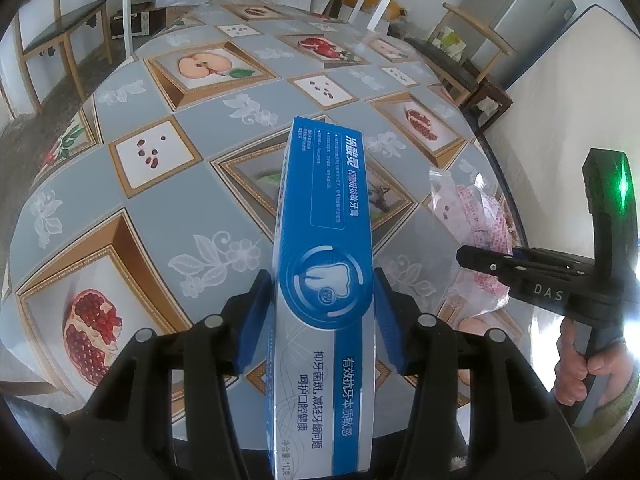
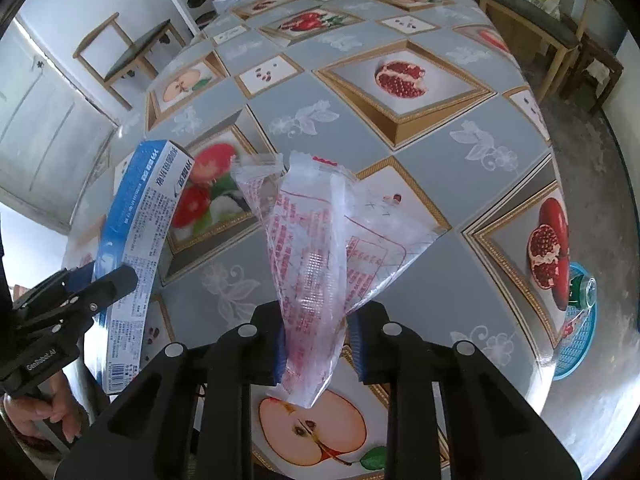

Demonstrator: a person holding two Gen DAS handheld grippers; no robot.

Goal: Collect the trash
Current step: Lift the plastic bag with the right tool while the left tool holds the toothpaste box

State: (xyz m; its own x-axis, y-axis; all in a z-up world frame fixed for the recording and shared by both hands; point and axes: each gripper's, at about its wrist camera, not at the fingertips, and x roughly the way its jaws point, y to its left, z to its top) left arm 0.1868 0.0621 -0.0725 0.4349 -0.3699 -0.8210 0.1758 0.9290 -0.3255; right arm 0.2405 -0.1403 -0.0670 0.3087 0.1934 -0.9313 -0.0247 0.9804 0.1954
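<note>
The left gripper (image 1: 320, 320) holds a blue and white toothpaste box (image 1: 324, 280). Its two blue pads (image 1: 252, 320) press on the long sides of the box, one on each side. The box sticks out forward past the pads, tilted above the table (image 1: 160, 208). In the right wrist view the same box (image 2: 136, 240) shows at the left, with the black fingers of the left gripper (image 2: 80, 292) clamped on it and a hand (image 2: 40, 412) holding the handle below.

The right gripper (image 2: 316, 344) holds a clear plastic wrapper (image 2: 320, 248) with red print. The wrapper is bunched between the blue pads (image 2: 358, 344), which stand close together and pinch it. Most of the wrapper fans out up and forward past the pads, and a small end hangs down behind them. In the left wrist view the wrapper (image 1: 476, 216) is at the right edge of the table, with the tips of the right gripper (image 1: 480, 260) on it and a hand (image 1: 580, 364) on the handle.

The table has a grey cloth with pictures of apples and pomegranates. A blue basket (image 2: 580, 332) sits off the right side of the table, with a green can (image 2: 580, 290) in it. Wooden chairs (image 1: 60, 40) stand around the table.
</note>
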